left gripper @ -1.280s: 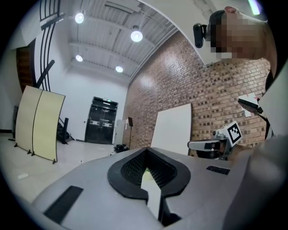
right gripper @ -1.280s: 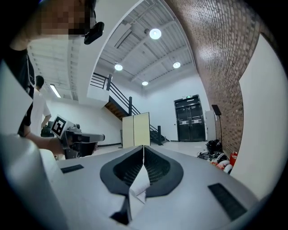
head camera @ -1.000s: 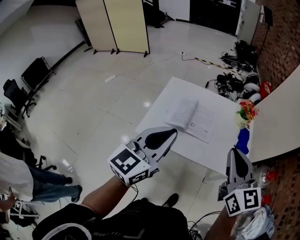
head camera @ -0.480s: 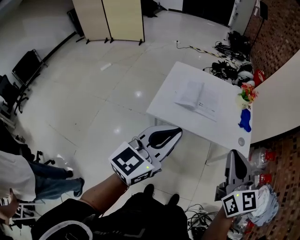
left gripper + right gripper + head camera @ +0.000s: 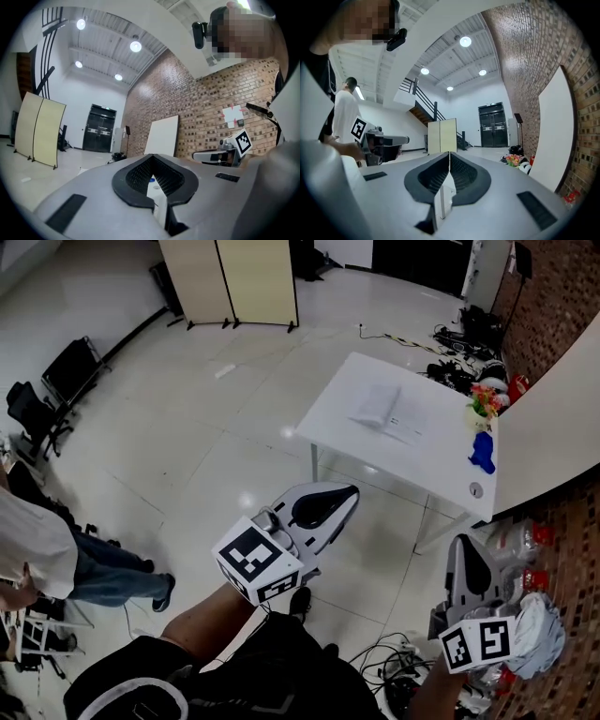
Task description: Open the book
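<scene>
Glossy, smooth tiled floor (image 5: 187, 427) reflects the lamps. The table (image 5: 422, 465) has a smooth, matt white top. The book (image 5: 382, 407) shows pale paper pages. The brick wall (image 5: 197, 98) looks rough.

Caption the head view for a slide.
Shut and empty, the left gripper and right gripper hover short of the white table bearing the open book.

The book (image 5: 386, 412) lies on the table (image 5: 412, 470), left of the flowers (image 5: 483, 401).

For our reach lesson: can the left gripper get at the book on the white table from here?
Probably not: the left gripper hangs over the floor, well short of the table where the book lies. Nothing blocks the way.
</scene>
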Available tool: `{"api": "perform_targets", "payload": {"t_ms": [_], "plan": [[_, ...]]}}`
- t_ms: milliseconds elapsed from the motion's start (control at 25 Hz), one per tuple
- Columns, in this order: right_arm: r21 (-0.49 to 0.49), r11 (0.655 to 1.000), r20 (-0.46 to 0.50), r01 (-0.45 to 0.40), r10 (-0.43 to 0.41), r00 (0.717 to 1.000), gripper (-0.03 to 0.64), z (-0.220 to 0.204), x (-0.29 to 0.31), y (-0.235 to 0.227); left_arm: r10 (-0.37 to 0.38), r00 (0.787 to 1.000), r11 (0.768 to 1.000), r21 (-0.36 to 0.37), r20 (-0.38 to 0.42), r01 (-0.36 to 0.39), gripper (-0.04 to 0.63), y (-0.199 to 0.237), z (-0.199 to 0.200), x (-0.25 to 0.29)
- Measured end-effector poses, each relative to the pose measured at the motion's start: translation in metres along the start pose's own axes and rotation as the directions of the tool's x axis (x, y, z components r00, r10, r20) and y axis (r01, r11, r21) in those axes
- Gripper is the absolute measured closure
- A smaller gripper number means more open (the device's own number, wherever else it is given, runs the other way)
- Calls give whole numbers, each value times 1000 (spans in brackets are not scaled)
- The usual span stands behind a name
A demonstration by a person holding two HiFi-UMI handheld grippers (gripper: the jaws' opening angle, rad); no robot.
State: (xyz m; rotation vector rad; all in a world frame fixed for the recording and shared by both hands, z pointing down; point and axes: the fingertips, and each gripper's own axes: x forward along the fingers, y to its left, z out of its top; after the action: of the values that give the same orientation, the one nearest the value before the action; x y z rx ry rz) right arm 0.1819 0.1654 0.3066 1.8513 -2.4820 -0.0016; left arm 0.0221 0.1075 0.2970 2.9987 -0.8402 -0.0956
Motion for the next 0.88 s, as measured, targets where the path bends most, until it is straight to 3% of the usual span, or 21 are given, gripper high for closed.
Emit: {"api": "perform_targets", "payload": {"t_ms": [160,400,640,880], "plan": [[8,1000,8,-23,23,1000,615,-3,-52,2,20,999,1000,6,-34,-20,599,-56,-6,-18],[24,999,25,-33,32,999,615,3,-97,24,1,999,1000,27,-48,1,599,-106,9,-53],[30,999,46,-25,24,999,615,12,-113,69,3,1000,999,45,-14,-2,598,-109,23,-101],[41,999,22,-10,9,1000,615,13,-120,108,35,999,999,16,-25,-35,598,-91,16,-144]]}}
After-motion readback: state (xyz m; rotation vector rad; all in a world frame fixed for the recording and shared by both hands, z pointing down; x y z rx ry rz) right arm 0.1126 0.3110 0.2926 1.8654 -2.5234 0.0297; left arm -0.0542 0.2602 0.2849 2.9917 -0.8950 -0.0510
